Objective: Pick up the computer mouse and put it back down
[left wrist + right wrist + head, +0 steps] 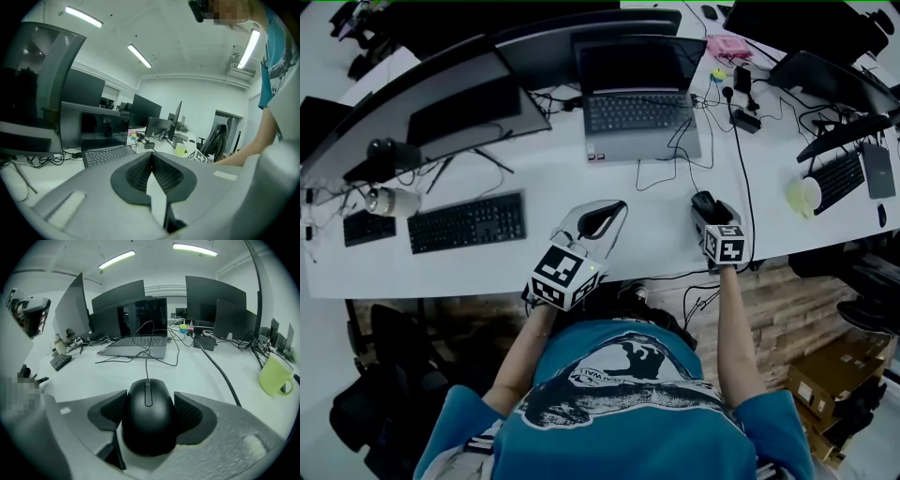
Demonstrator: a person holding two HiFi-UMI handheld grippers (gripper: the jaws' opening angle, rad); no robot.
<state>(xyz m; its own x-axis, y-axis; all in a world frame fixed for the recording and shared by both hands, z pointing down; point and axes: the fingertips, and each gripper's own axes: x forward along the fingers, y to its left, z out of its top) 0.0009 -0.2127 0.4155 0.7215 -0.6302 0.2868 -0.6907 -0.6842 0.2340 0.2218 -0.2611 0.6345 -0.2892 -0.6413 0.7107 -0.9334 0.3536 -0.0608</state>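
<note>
A black wired computer mouse sits between the jaws of my right gripper, and both ribbed pads press against its sides. Its cable runs forward over the white desk toward the laptop. From the head view the mouse pokes out ahead of the right gripper near the desk's front edge. I cannot tell whether it rests on the desk or hangs just above it. My left gripper is shut with nothing in it, its pads meeting. It hovers over the desk's front edge, left of the mouse.
An open laptop stands behind the mouse, with loose cables trailing between them. A black keyboard lies at the left under a curved monitor. A green mug and another keyboard are at the right.
</note>
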